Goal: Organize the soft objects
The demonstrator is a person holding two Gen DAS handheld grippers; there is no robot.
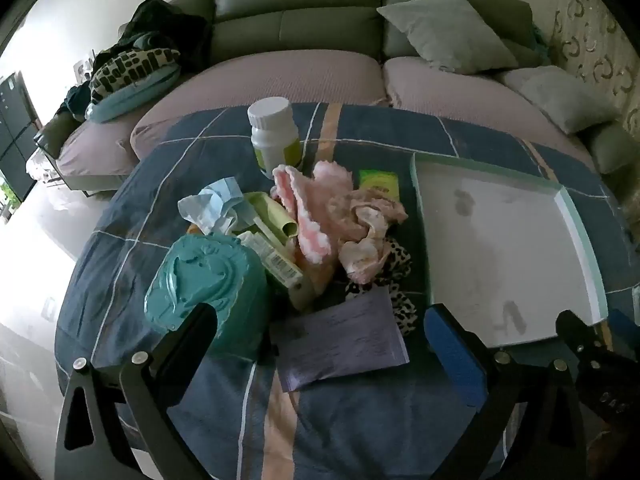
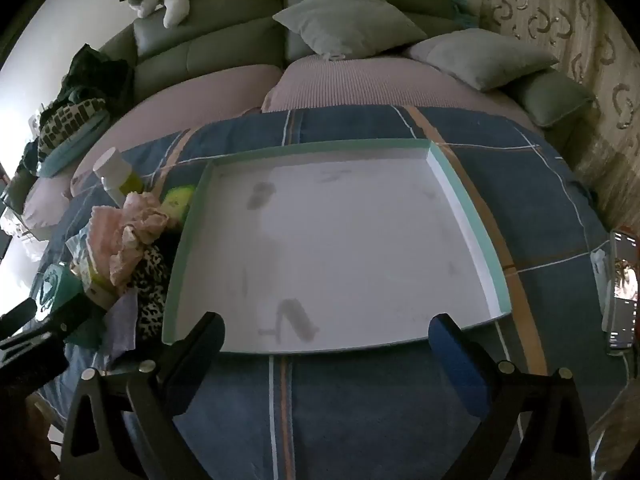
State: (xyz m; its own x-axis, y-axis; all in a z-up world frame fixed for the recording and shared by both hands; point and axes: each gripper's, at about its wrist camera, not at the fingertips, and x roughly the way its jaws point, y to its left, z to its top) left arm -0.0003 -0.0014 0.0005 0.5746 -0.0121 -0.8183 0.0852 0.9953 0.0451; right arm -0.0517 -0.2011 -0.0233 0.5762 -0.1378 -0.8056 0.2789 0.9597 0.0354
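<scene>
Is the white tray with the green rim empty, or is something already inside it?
Empty. The tray shows only its bare, stained white floor; the pink cloth lies outside, left of it.

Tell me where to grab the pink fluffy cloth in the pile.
Take the pink fluffy cloth by its raised fold at the top of the pile, coming straight down with the left gripper. That ridge stands clear of the boxes beside it, so open jaws can straddle it.

Grey sofa [image 2: 224, 46], cushions [image 2: 348, 20], perhaps patterned curtain [image 2: 560, 40].
</scene>
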